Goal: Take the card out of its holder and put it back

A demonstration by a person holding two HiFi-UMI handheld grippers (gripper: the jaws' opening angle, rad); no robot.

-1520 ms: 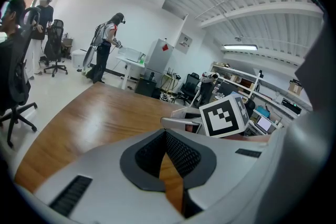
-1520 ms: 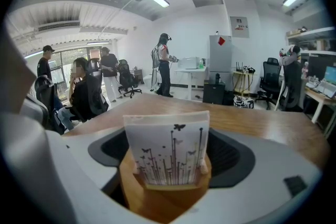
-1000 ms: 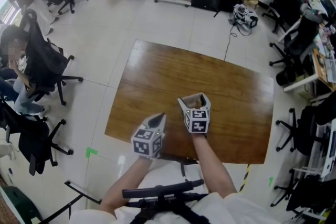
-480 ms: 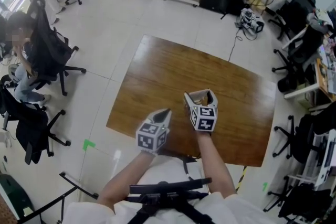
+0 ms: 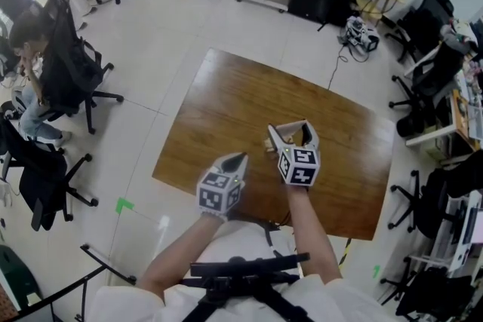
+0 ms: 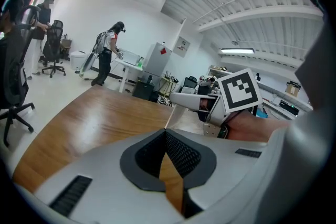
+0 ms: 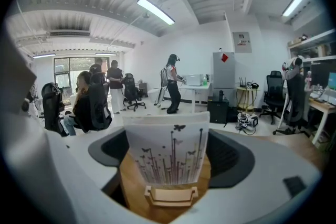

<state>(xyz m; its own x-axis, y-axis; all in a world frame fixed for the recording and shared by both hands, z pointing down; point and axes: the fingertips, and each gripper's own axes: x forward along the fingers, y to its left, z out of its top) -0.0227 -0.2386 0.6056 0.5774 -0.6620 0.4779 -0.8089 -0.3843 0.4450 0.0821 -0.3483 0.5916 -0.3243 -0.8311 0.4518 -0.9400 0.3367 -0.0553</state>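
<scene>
A wooden table [image 5: 226,102] is being worked over from its near edge, with both grippers being held just above the top. The right gripper [image 5: 290,133] is being kept released, its jaws spread wide, and they are being positioned on either side of the card [image 7: 167,152], a pale card printed with stems and butterflies. In the right gripper view no squeeze is being applied to it. The card is being carried upright in the slot of its small wooden holder [image 7: 171,195], which is resting on the table between those jaws, so the removal is judged as not yet made. The left gripper [image 5: 238,158] is being held clenched on nothing, its tips pressed together, beside the right one and apart from the holder. Several risks are being run from this position. Because the jaws are being lined up with the card's side edges, not its faces, the thin card is likely to be bowed or creased if they are closed as they stand. Because the holder is light and is not being steadied by the left gripper, it may be dragged up or tipped over with the card.
</scene>
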